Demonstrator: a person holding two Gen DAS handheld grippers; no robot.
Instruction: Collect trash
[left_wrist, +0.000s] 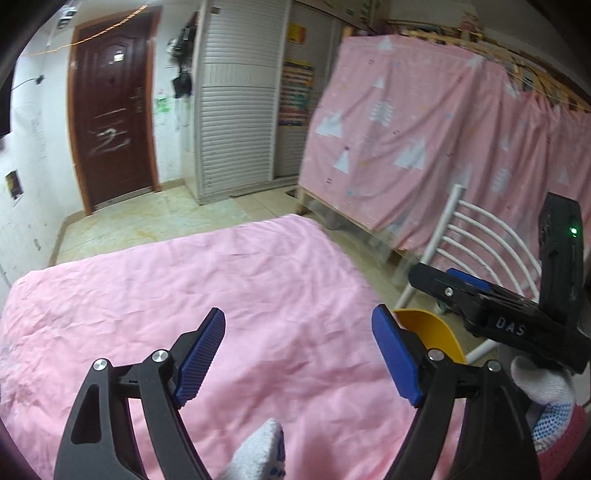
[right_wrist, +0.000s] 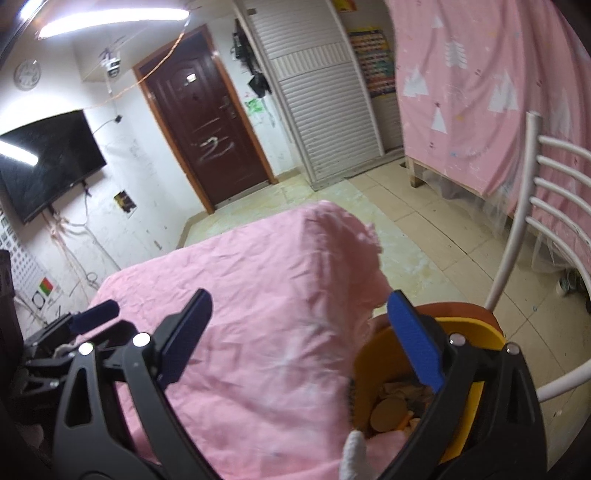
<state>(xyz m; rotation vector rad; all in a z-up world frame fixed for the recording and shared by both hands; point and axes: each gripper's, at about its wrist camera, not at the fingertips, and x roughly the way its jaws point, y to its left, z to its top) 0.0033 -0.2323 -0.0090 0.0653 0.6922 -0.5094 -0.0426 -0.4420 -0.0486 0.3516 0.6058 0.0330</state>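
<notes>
Pink-clothed table (left_wrist: 221, 280) before a brown door (left_wrist: 110, 122), both grippers (left (left_wrist: 299, 354), right (right_wrist: 306, 332)) spread wide, empty.

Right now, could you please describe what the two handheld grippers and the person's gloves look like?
Both grippers are black plastic with silver pivot bolts and ribbed blue pads on their fingers. The left gripper matches the right gripper. Seen from the left wrist, the right gripper's body carries white "DAS" lettering and a small green light. The person wears white knit gloves with blue dots.
</notes>
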